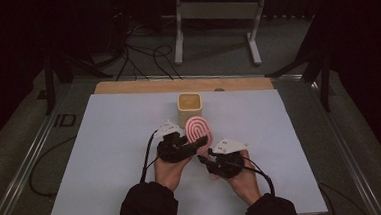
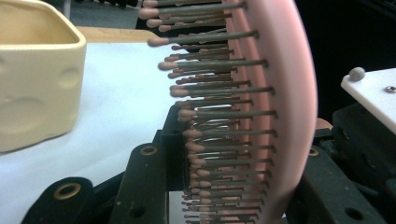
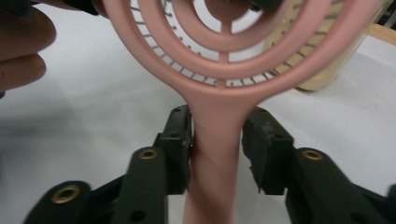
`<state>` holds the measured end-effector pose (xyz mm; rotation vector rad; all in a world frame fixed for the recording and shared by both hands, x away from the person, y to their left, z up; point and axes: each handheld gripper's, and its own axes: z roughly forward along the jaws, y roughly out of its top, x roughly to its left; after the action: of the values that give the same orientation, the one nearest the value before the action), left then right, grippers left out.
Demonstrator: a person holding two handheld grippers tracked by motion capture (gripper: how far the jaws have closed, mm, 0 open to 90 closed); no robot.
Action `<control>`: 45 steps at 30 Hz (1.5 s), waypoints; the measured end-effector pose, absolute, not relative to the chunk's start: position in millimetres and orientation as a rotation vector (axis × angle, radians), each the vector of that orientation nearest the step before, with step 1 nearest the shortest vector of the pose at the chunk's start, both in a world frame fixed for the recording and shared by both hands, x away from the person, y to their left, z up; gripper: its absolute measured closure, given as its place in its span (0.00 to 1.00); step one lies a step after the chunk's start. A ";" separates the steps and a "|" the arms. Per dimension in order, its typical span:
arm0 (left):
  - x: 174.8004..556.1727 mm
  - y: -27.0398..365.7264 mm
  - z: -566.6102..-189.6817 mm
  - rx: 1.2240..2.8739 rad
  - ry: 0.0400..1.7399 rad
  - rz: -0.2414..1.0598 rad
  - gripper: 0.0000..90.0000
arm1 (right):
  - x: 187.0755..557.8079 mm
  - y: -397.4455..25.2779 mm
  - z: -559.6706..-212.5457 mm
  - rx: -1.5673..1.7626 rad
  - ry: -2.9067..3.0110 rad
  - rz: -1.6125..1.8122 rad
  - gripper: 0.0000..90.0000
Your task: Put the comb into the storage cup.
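Observation:
A pink hairbrush [image 1: 199, 129] with a looped open head is held up over the white table sheet [image 1: 106, 157], between both grippers. My left gripper [image 1: 195, 143] is shut on the head. In the left gripper view the bristles [image 2: 210, 116] press one jaw and the pink back [image 2: 285, 93] the other. My right gripper [image 1: 205, 159] is shut on the handle [image 3: 217, 154], just below the head, with a jaw on each side. A cream square cup [image 1: 189, 106] stands upright right behind the brush.
The cream cup [image 2: 32, 79] sits close on the left in the left gripper view. The person's hand [image 3: 21, 46] is near the brush head. A wooden table edge [image 1: 177, 84] runs along the back, with metal stand legs [image 1: 179, 33] and cables [image 1: 145, 60] on the floor beyond.

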<state>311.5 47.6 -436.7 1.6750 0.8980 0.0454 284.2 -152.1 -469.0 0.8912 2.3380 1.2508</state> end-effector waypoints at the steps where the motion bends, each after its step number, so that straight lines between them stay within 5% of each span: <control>1: 311.5 48.1 -435.9 1.676 0.892 0.050 0.72 | 285.0 -152.9 -469.1 0.890 2.339 1.255 0.66; 8: 312.4 51.4 -431.1 1.668 0.892 0.068 0.72 | 288.0 -155.4 -468.9 0.932 2.336 1.287 0.48; 16: 312.7 53.9 -428.2 1.662 0.900 0.088 0.72 | 286.9 -155.3 -466.7 0.957 2.302 1.315 0.15; 20: 312.6 55.8 -427.1 1.658 0.901 0.095 0.72 | 287.9 -158.2 -465.2 0.961 2.313 1.319 0.10; 45: 314.4 78.2 -413.3 1.644 0.917 0.156 0.72 | 277.8 -206.8 -445.0 1.063 2.189 1.278 0.11</control>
<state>314.4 78.2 -413.3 1.6443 0.9174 0.1557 277.8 -206.8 -445.0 1.0632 2.1887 1.2783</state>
